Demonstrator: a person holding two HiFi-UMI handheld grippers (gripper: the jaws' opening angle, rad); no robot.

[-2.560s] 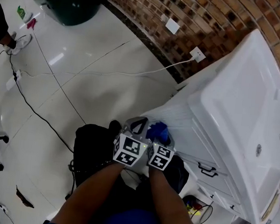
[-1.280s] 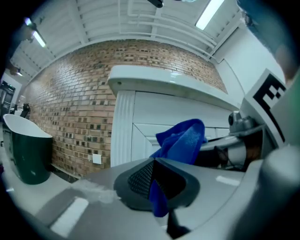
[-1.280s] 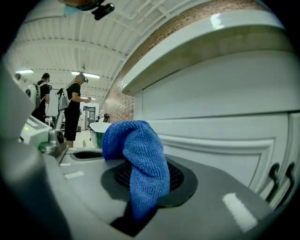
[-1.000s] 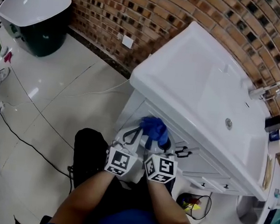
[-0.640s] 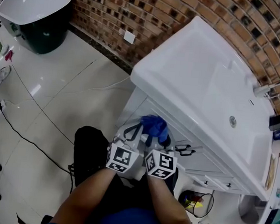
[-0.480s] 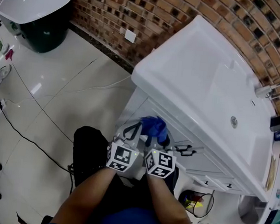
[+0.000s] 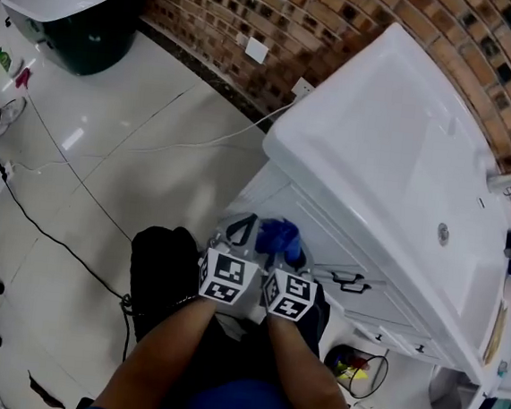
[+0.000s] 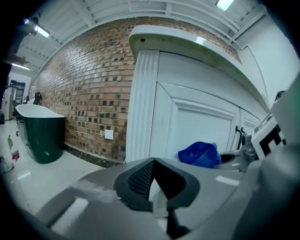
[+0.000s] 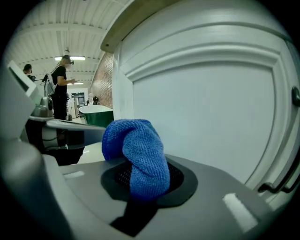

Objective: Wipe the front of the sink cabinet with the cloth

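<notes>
A blue cloth [image 7: 277, 234] is bunched in my right gripper [image 7: 281, 248], which is shut on it; in the right gripper view the cloth [image 9: 137, 152] rises from the jaws close to the white door panel [image 9: 206, 108] of the sink cabinet [image 7: 324, 242]. I cannot tell whether cloth and door touch. My left gripper [image 7: 241, 229] is right beside it on the left, shut on nothing [image 8: 152, 182], and faces the cabinet's fluted corner post [image 8: 140, 108]. The left gripper view also catches the cloth [image 8: 199, 153]. A white sink top [image 7: 404, 159] overhangs the doors.
Dark door handles [image 7: 347, 280] lie to the right of the cloth. A green tub with a white basin [image 7: 73, 2] stands far left by the brick wall. Cables [image 7: 55, 234] cross the tiled floor. A black bag [image 7: 164, 271] and wire basket [image 7: 357, 366] sit near me. A person [image 9: 61, 89] stands far off.
The head view has swung, so the sink now sits further right. Both grippers stay side by side at the cabinet front, with the cloth still held in the right one.
</notes>
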